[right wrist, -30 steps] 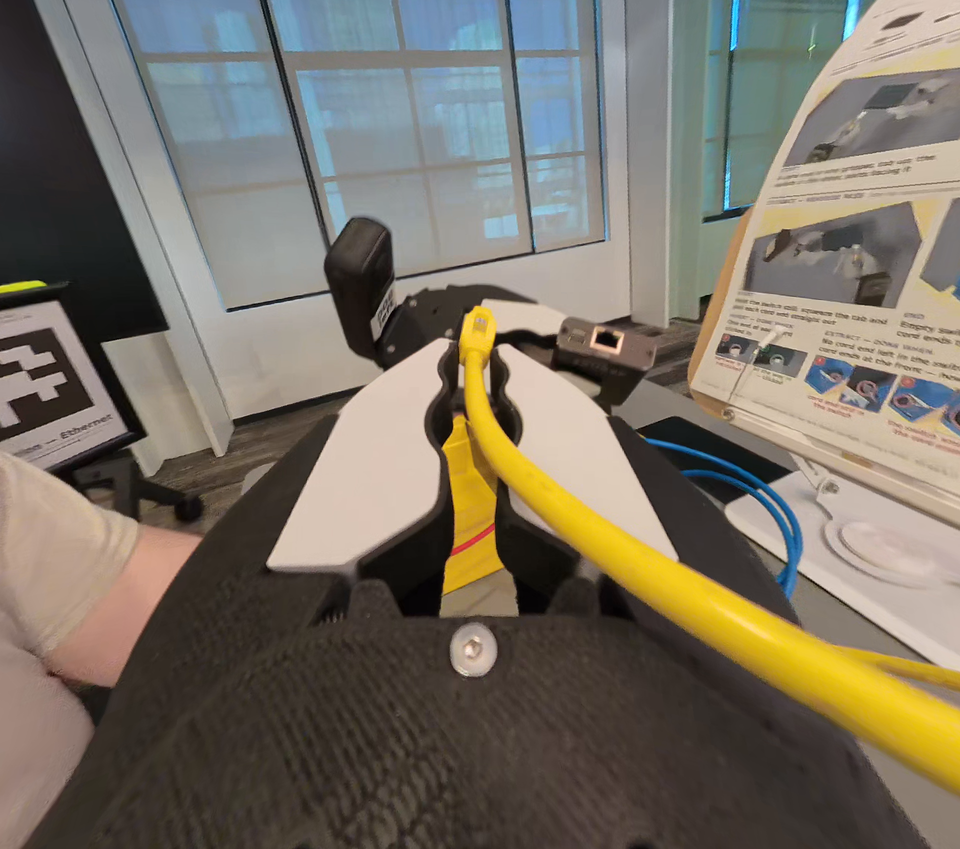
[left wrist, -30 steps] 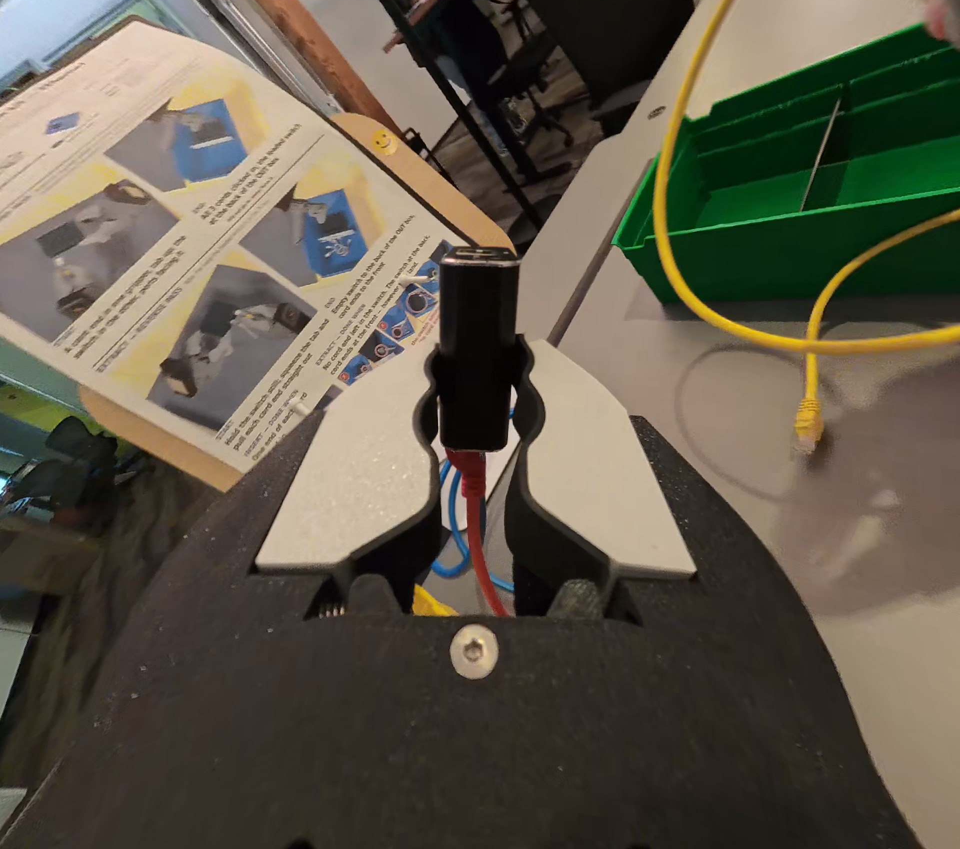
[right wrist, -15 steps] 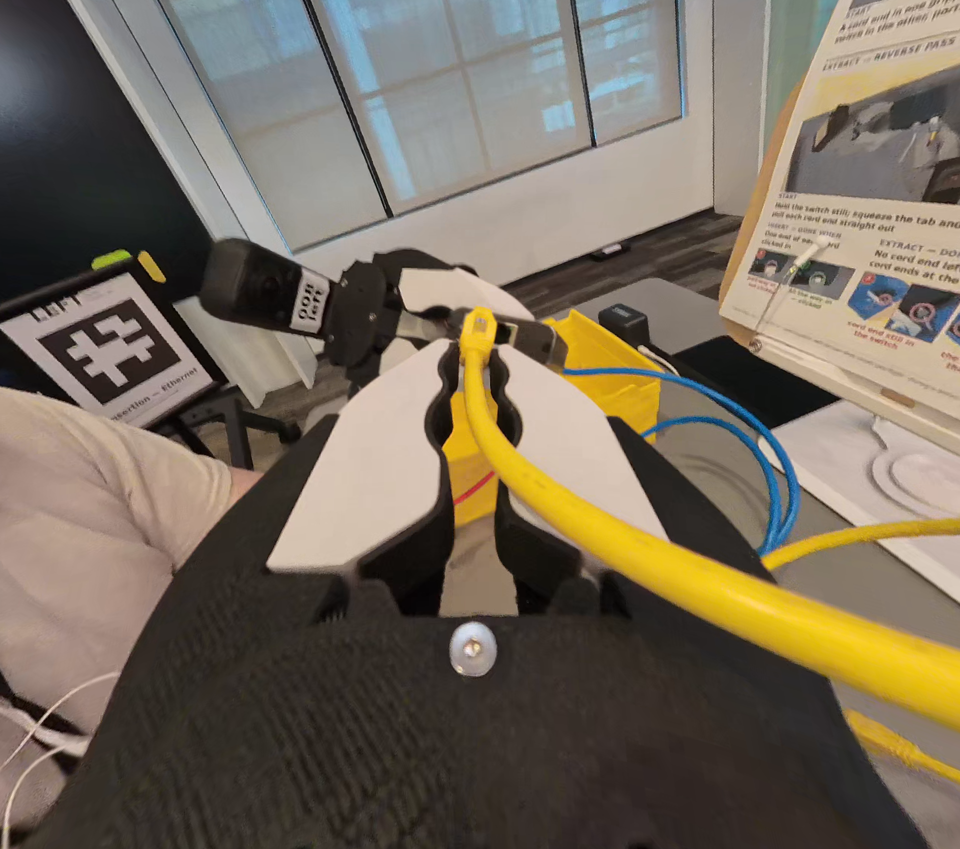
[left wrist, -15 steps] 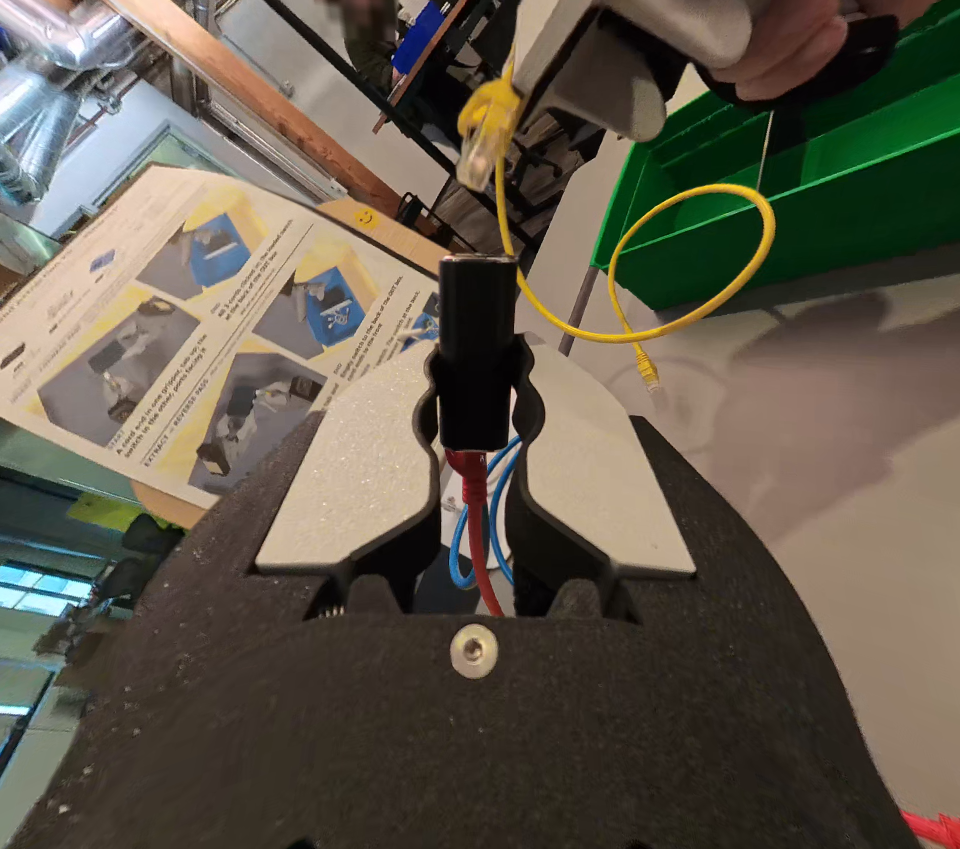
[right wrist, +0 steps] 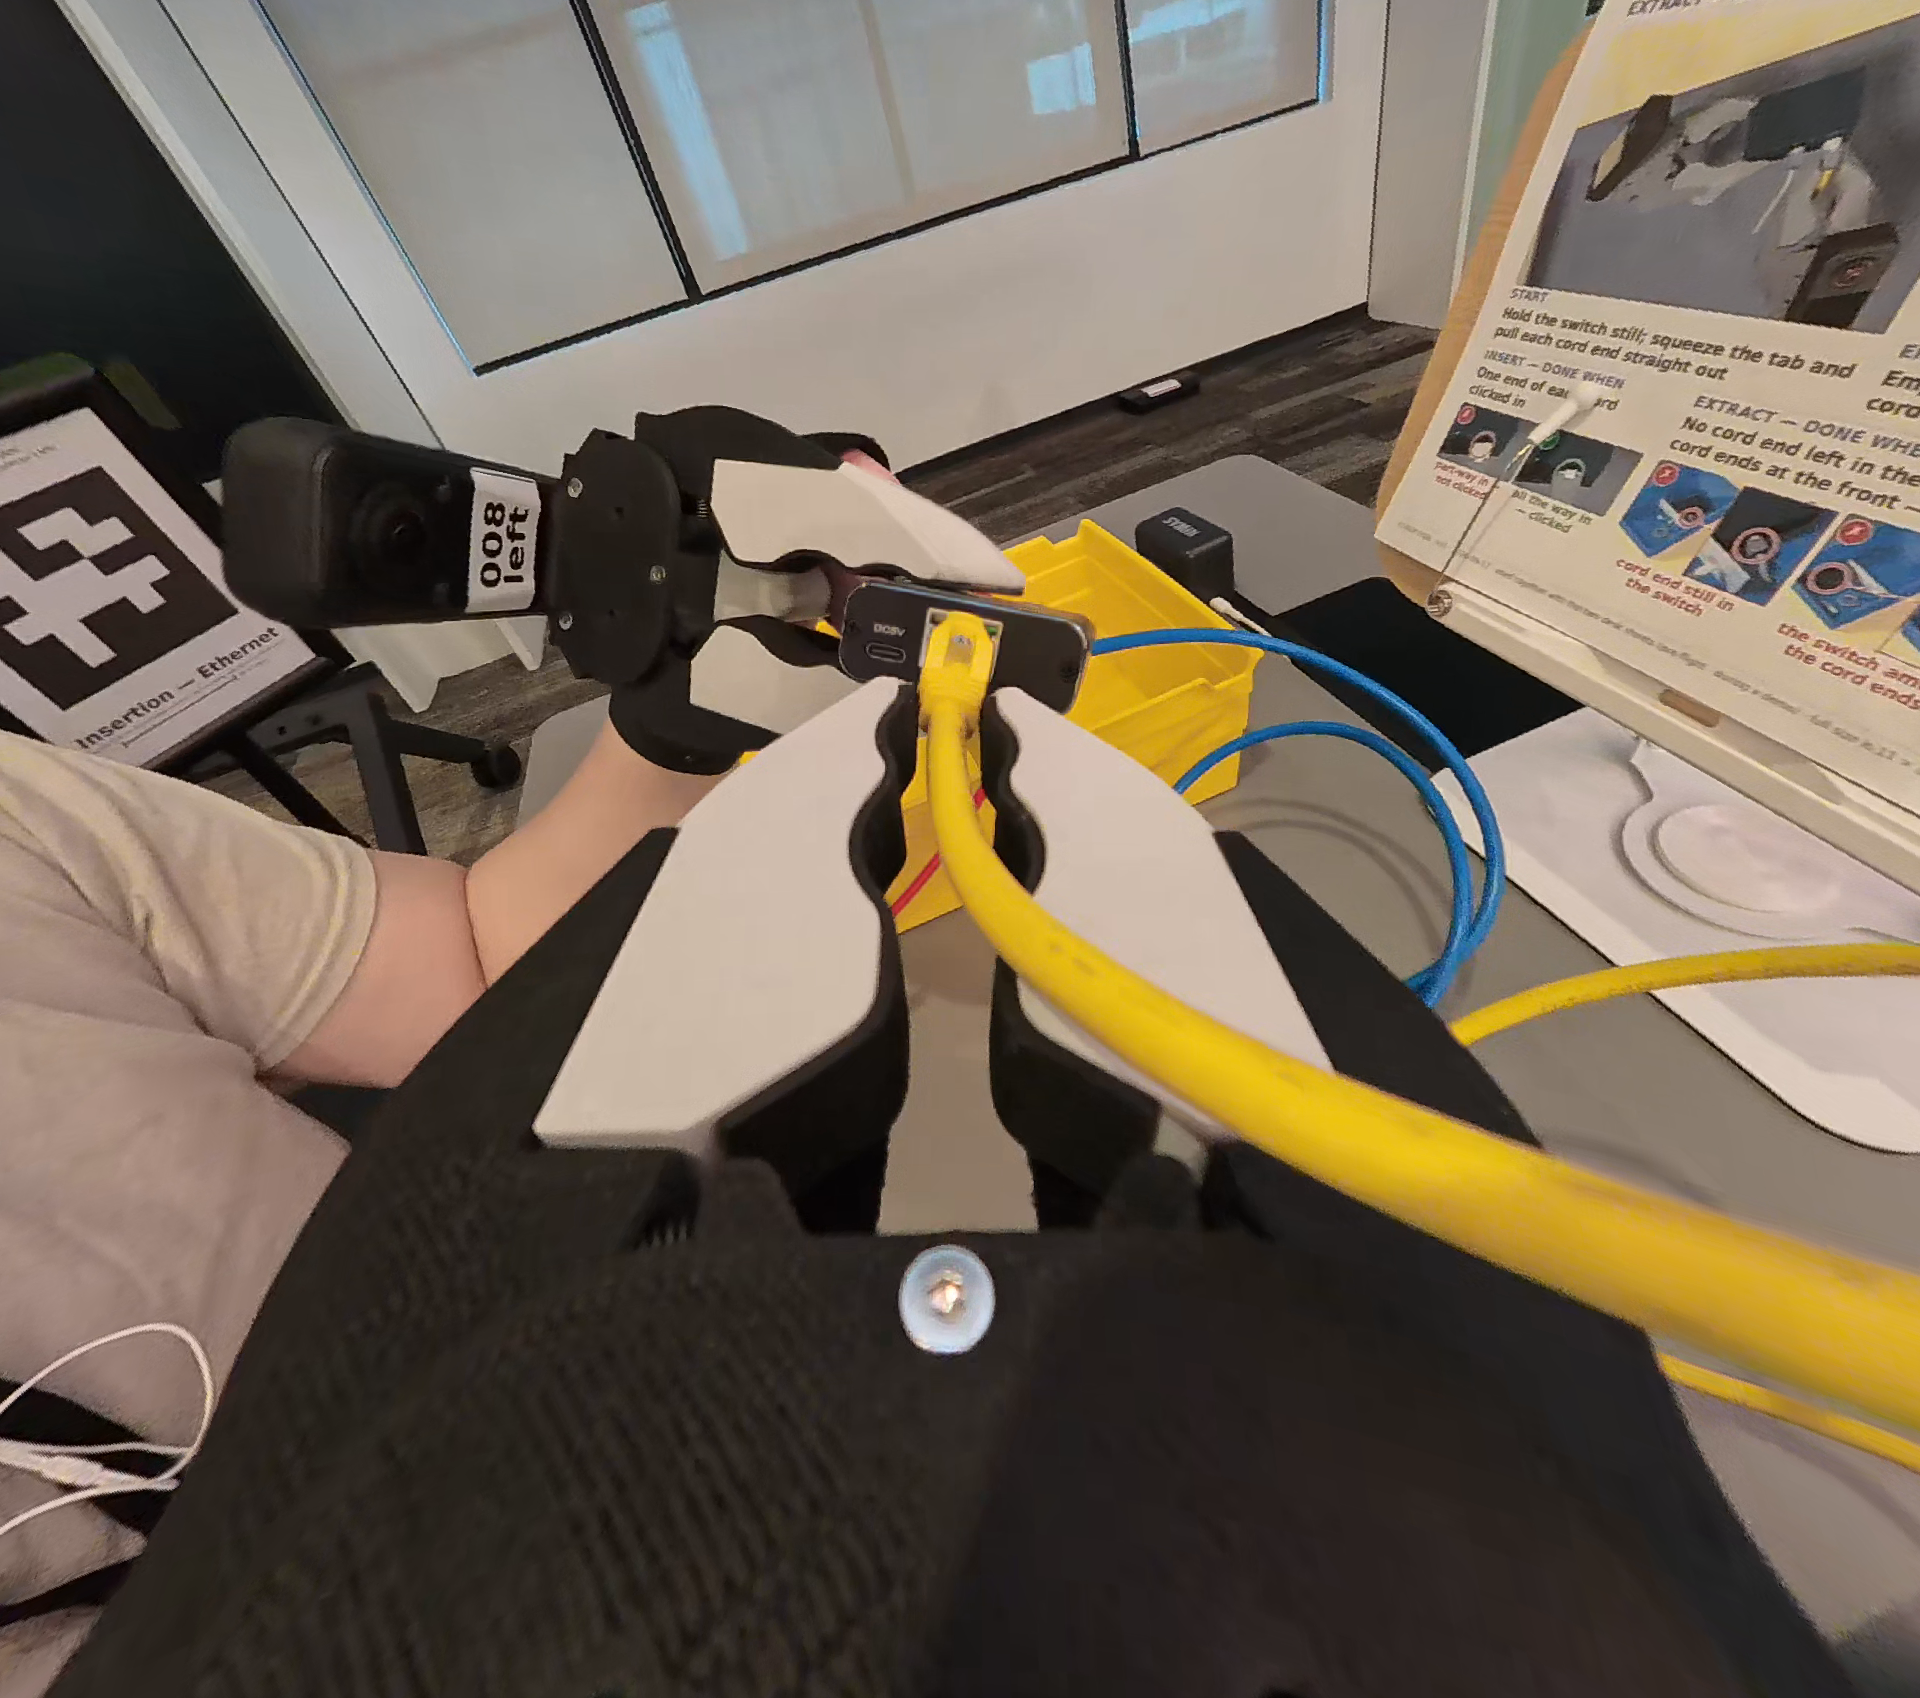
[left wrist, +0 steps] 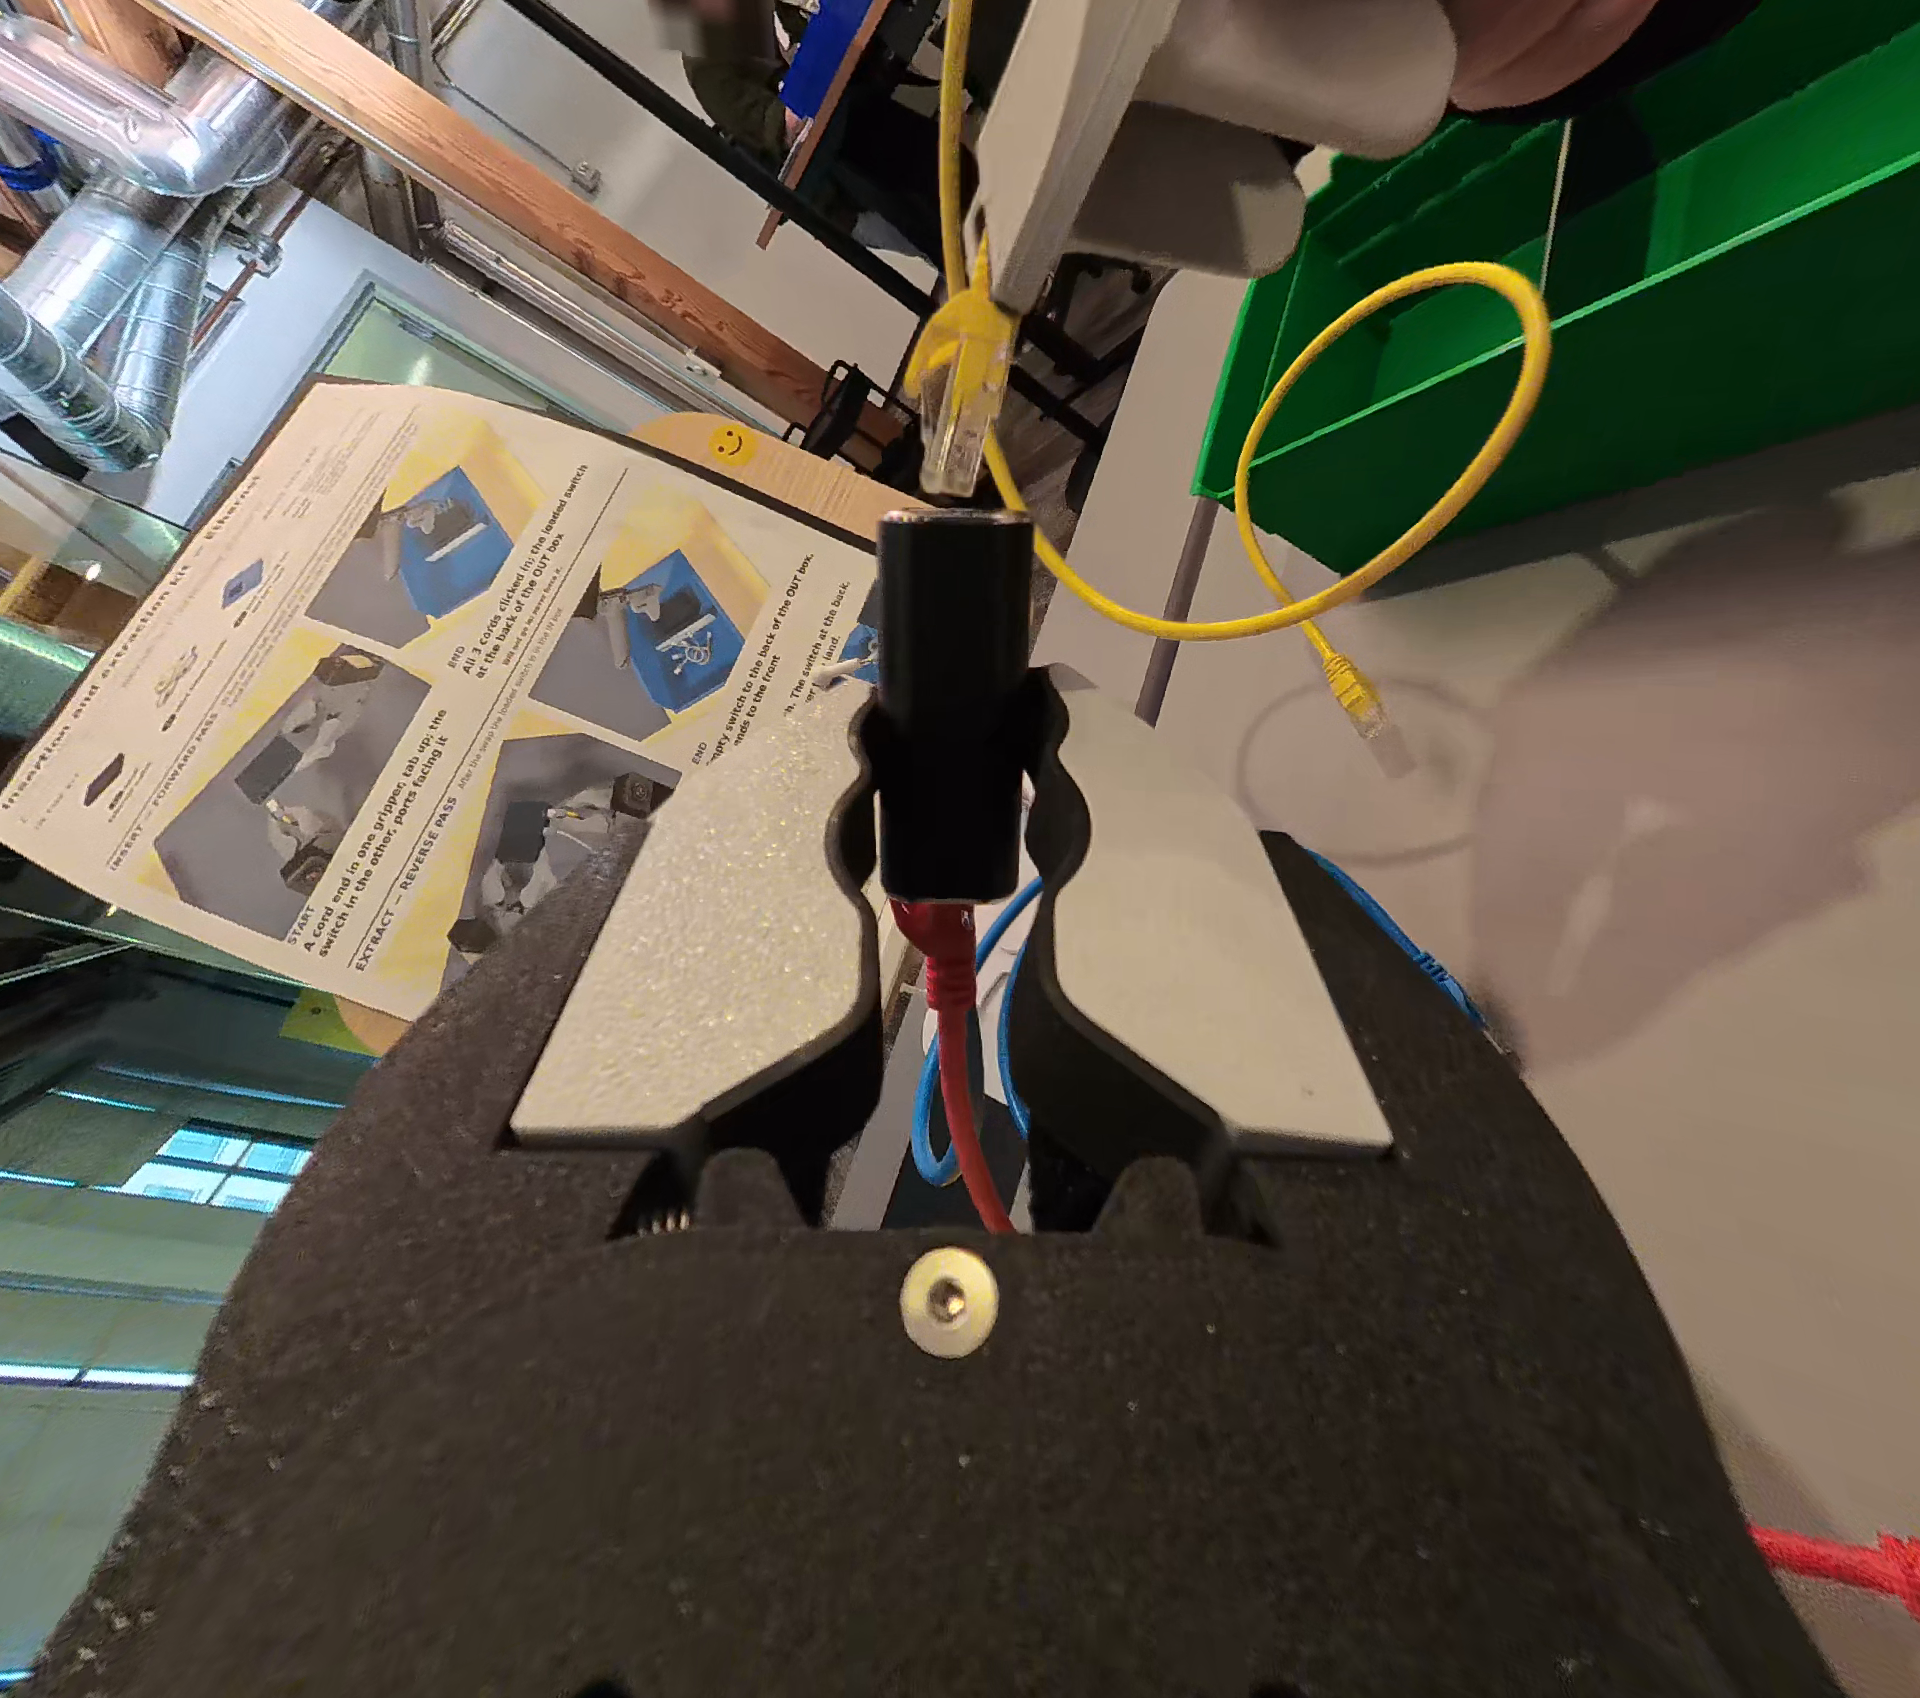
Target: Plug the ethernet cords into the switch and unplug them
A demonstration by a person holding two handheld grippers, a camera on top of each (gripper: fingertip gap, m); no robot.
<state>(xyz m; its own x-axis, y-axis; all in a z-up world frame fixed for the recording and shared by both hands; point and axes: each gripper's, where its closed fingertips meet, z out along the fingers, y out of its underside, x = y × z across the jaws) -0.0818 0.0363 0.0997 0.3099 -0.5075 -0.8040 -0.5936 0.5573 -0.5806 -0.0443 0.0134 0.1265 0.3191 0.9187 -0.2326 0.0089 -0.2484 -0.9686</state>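
My left gripper (left wrist: 956, 713) is shut on the black switch (left wrist: 954, 651) and holds it upright, off the table. A red cord (left wrist: 951, 973) is plugged into the switch's near end, with a blue cord (left wrist: 930, 1087) behind it. My right gripper (right wrist: 951, 698) is shut on the yellow cord (right wrist: 1195, 1025) just behind its plug (right wrist: 961, 661). The plug's clear tip (left wrist: 956, 443) touches the mouth of the port on the switch's far face (right wrist: 883, 635); most of the plug is still outside. The cord's other end (left wrist: 1351, 698) hangs loose.
A green divided bin (left wrist: 1610, 318) stands on the grey table to the right. A yellow bin (right wrist: 1143, 672), a small black adapter (right wrist: 1184, 547) and a blue cord loop (right wrist: 1455, 796) lie behind the switch. An instruction board (right wrist: 1714, 246) stands on a white pad (right wrist: 1714, 879). My right fingertips sit around 6 centimeters from my left ones.
My right gripper has brought the yellow plug from well off to the side down to the switch's port. My left gripper has tilted the switch up to face it.
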